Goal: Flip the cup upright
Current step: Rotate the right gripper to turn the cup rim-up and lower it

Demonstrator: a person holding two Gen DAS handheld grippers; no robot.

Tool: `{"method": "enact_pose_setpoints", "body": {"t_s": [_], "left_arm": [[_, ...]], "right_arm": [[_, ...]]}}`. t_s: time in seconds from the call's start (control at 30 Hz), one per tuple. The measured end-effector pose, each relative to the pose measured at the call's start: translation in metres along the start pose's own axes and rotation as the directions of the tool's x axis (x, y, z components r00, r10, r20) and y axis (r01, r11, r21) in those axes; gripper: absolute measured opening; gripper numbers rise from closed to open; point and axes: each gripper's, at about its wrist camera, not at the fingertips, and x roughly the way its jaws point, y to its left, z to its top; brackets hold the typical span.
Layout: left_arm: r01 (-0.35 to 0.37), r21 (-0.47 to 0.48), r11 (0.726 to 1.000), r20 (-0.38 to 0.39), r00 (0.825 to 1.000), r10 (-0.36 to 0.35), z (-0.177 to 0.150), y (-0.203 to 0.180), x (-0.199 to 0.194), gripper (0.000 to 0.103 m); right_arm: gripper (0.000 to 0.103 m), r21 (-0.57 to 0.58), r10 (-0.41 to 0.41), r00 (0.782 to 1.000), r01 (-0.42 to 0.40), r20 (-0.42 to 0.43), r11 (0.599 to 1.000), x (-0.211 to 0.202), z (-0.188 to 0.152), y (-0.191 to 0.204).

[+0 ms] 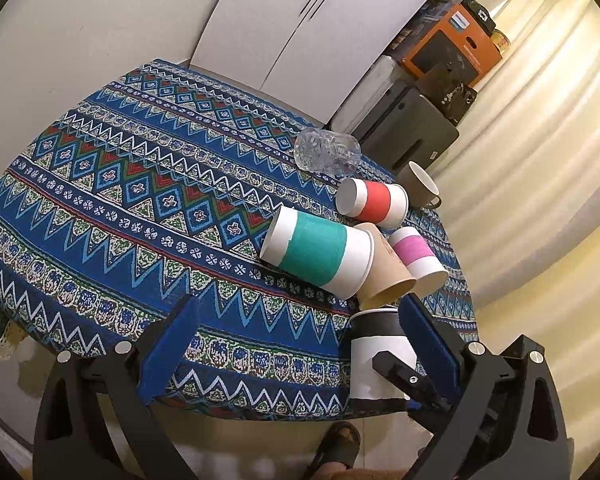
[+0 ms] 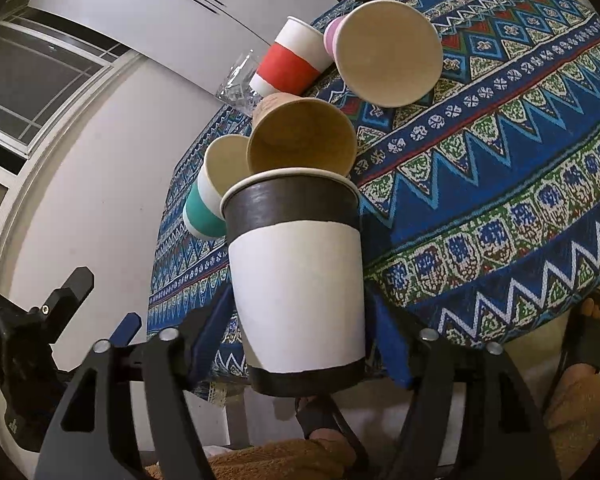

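Note:
My right gripper (image 2: 298,320) is shut on a white paper cup with black bands (image 2: 296,280), mouth up, at the table's near edge; the cup also shows in the left wrist view (image 1: 380,352). My left gripper (image 1: 296,344) is open and empty above the near edge, just left of that cup. Lying on their sides on the tablecloth (image 1: 140,184) are a teal-banded cup (image 1: 316,256), a brown cup (image 1: 384,276), a pink-banded cup (image 1: 416,260) and a red-banded cup (image 1: 374,202).
A clear glass (image 1: 326,154) lies at the table's far side. An olive mug (image 1: 420,184) stands at the far right edge. Boxes and a dark case (image 1: 412,128) are stacked beyond the table. A sandalled foot (image 1: 338,446) is below the near edge.

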Motion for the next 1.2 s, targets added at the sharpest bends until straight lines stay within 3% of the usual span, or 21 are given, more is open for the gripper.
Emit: {"method": "enact_pose_setpoints", "body": {"t_s": [0.13,0.4,0.6,0.83,0.93,0.97,1.1,1.2], "left_arm": [[0.001,0.002,1.000,-0.006,1.000,-0.001,0.000,0.000,0.001,0.096],[0.008,0.027,1.000,-0.021,1.000,-0.008,0.000,-0.003,-0.002,0.096],[-0.003,0.208,0.978,-0.159,0.987,0.037,-0.017,-0.039,0.005,0.096],[0.074,0.363,0.929,-0.334,0.941,0.056,-0.045,-0.098,0.025,0.096],[0.072,0.398,0.914,-0.406,0.908,0.105,-0.048,-0.114,0.044,0.096],[0.055,0.399,0.915,-0.430,0.893,0.134,-0.048,-0.117,0.053,0.096],[0.005,0.373,0.928,-0.475,0.860,0.186,-0.041,-0.121,0.079,0.096],[-0.067,0.303,0.951,-0.517,0.827,0.223,-0.036,-0.115,0.101,0.095]], "right_arm": [[0.081,-0.007,0.003,1.000,-0.003,0.012,1.000,-0.010,0.004,0.001],[0.083,-0.017,0.044,0.999,-0.044,0.032,0.999,-0.041,0.013,0.007],[0.083,-0.130,0.000,0.998,0.009,0.069,0.991,-0.107,0.020,0.017],[0.083,-0.228,0.024,0.999,-0.015,0.035,0.974,-0.156,0.021,0.011],[0.083,-0.224,0.044,0.999,-0.039,0.019,0.974,-0.159,0.021,0.006],[0.083,-0.218,0.063,0.998,-0.057,0.020,0.974,-0.160,0.021,0.001],[0.083,-0.179,0.110,0.993,-0.103,0.030,0.979,-0.163,0.022,-0.016],[0.083,-0.130,0.137,0.990,-0.135,0.011,0.982,-0.160,0.022,-0.032]]}}
